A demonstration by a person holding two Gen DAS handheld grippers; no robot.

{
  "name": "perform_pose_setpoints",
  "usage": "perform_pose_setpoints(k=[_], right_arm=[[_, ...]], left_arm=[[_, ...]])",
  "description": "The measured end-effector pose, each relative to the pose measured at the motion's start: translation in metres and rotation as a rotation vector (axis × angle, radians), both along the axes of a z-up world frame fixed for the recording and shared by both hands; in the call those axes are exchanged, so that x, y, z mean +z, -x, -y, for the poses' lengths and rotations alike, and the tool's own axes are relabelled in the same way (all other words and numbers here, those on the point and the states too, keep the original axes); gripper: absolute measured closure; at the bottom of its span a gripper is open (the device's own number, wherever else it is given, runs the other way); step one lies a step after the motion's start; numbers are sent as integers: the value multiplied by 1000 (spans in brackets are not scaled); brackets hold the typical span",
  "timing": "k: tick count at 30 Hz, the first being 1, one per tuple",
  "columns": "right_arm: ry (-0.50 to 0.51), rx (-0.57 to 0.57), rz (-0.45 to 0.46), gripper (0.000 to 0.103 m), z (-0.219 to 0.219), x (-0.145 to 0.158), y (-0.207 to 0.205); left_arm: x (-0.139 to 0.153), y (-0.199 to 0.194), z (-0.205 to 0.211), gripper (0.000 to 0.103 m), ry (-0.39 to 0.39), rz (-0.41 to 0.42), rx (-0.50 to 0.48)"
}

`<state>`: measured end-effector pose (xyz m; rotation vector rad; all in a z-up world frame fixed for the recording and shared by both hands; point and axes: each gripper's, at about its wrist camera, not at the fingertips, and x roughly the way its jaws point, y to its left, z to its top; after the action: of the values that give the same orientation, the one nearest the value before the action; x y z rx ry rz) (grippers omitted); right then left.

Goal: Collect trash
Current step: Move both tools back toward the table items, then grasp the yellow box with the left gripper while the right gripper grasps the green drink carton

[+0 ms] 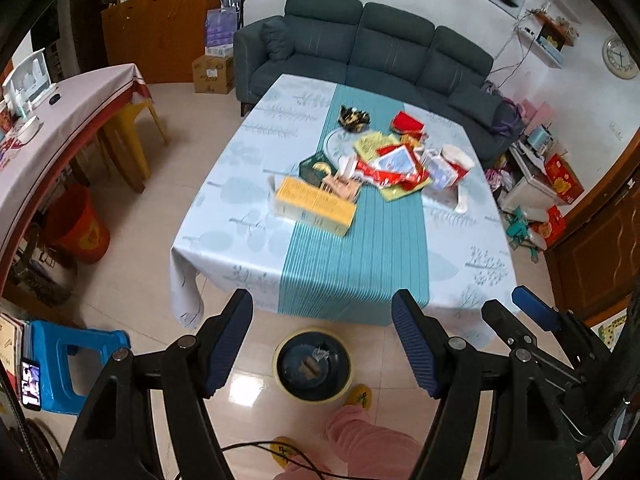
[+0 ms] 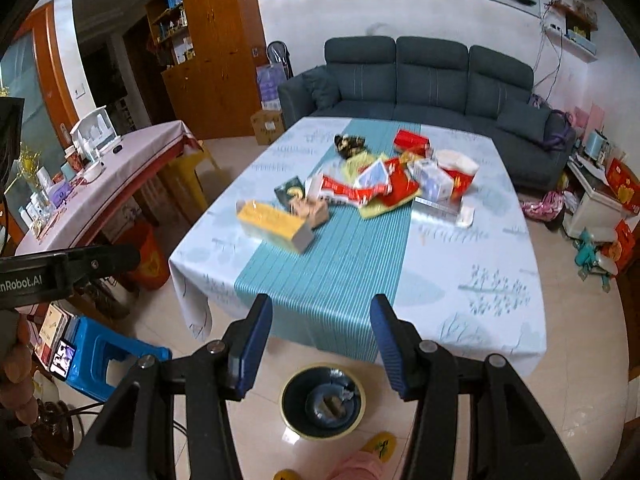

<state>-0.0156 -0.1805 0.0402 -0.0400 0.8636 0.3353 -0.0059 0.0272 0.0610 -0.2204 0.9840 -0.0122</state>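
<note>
While my left gripper [image 1: 322,334] and right gripper [image 2: 320,338] hung above the floor, each had its jaws spread wide with nothing between them. Listed on the table [image 1: 224,216]: a yellow box [image 1: 316,206] and a heap of wrappers [image 1: 394,164], mid-cloth. Listed below, at the table's near edge: one bin [image 1: 313,365].

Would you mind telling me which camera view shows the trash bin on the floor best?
The right wrist view: the trash bin sits whole between the open fingers, its inside visible. The left wrist view shows the same bin whole too, but blurrier.
</note>
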Motion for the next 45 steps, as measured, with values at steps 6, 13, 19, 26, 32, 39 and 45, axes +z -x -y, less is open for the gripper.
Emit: perform_pose_setpoints(k=[6, 13, 19, 26, 32, 39, 45], right_arm=[[-21, 16, 9, 52, 2, 11, -31], [-39, 121, -36, 56, -7, -7, -107], [-53, 270, -137, 60, -17, -32, -179], [-52, 443, -267, 60, -26, -69, -239], [-54, 538, -364, 60, -38, -98, -270], [-97, 587, -448, 60, -49, -119, -295], [-119, 636, -495, 60, -56, -128, -310]], left_arm=[[-1, -33, -2, 33, 18, -16, 20], [-28, -99, -9, 33, 14, -51, 156], [-79, -163, -16, 33, 91, -209, 333], [-136, -200, -21, 33, 192, -337, 533], [-166, -220, -18, 33, 205, -401, 634], [-195, -242, -14, 33, 168, -495, 668], [-218, -245, -15, 47, 228, -525, 680]])
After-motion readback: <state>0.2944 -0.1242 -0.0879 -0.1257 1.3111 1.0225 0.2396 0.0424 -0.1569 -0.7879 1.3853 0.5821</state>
